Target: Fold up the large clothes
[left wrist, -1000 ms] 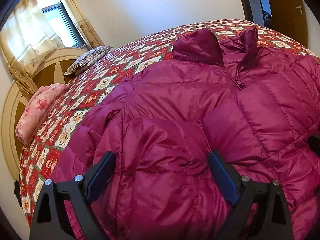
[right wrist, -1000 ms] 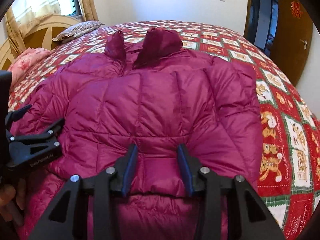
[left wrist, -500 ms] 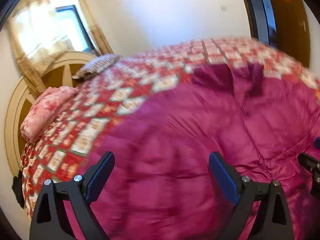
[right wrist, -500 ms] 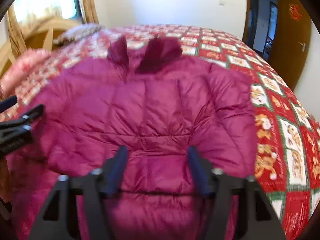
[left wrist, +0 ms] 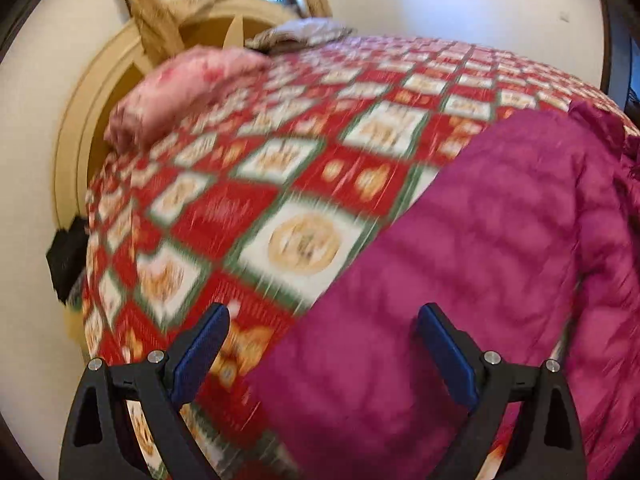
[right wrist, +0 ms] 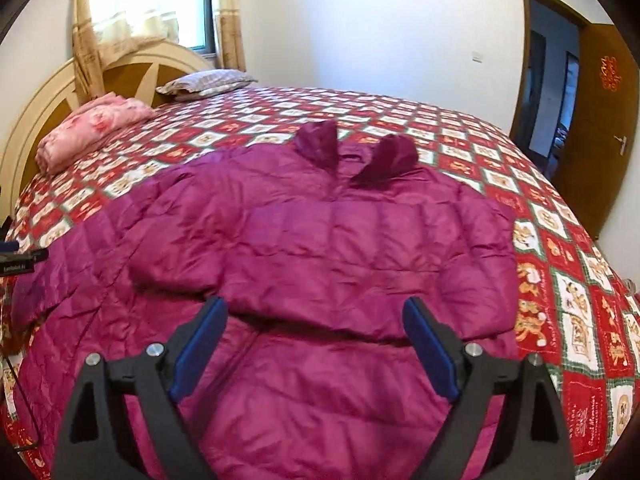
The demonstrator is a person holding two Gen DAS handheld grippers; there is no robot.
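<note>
A large magenta puffer jacket (right wrist: pixel 320 248) lies front-up on the bed, collar at the far side, both sleeves folded across its front. My right gripper (right wrist: pixel 316 344) is open and empty, held above the jacket's lower middle. My left gripper (left wrist: pixel 324 354) is open and empty, over the jacket's left edge (left wrist: pixel 460 248) where it meets the quilt; that view is motion-blurred. The left gripper's tip also shows at the left edge of the right wrist view (right wrist: pixel 20 260).
The bed has a red, green and white patchwork quilt (right wrist: pixel 580 300). A folded pink blanket (right wrist: pixel 92 128) and a striped pillow (right wrist: pixel 204 82) lie by the curved headboard (right wrist: pixel 48 92). An open wooden door (right wrist: pixel 600 112) stands at the right.
My left gripper has swung left, from over the jacket's body to its left edge. My right gripper has opened wider and pulled back and up.
</note>
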